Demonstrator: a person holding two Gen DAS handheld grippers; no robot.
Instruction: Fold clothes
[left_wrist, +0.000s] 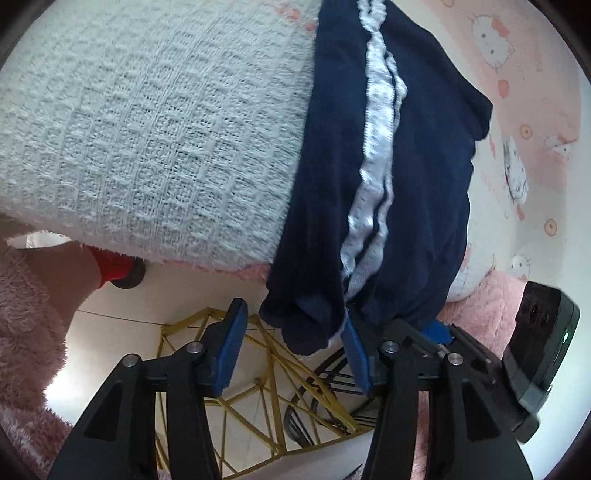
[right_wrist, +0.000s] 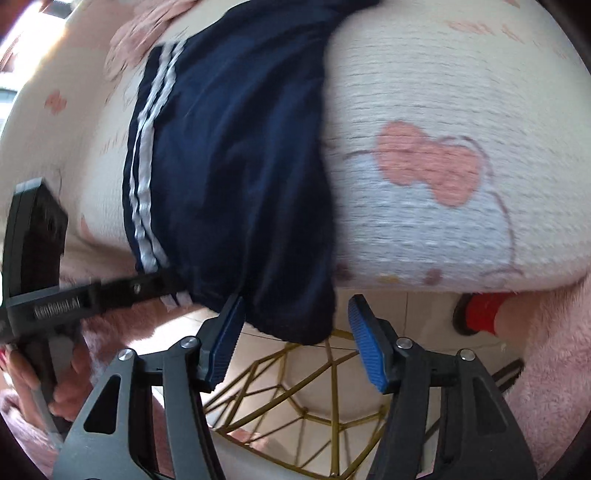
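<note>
A navy garment (left_wrist: 413, 177) with white side stripes (left_wrist: 376, 155) lies over the edge of a cloth-covered surface, its hem hanging past the edge. My left gripper (left_wrist: 293, 317) is open just below that hem, which dangles by the right blue pad (left_wrist: 356, 358) without being pinched. In the right wrist view the same navy garment (right_wrist: 236, 166) hangs down between the tips of my right gripper (right_wrist: 295, 302), which is open, its pads apart from the cloth. The left gripper's black body (right_wrist: 37, 258) shows at the left, held by a hand (right_wrist: 29, 369).
A white waffle-knit blanket (left_wrist: 147, 129) lies left of the garment on a pink-and-white cartoon-cat cover (right_wrist: 424, 166). Below the edge are a yellow wire frame (left_wrist: 258, 387), pale floor tiles and a red sock (left_wrist: 110, 266). Pink fluffy fabric (left_wrist: 26, 314) fills the lower corners.
</note>
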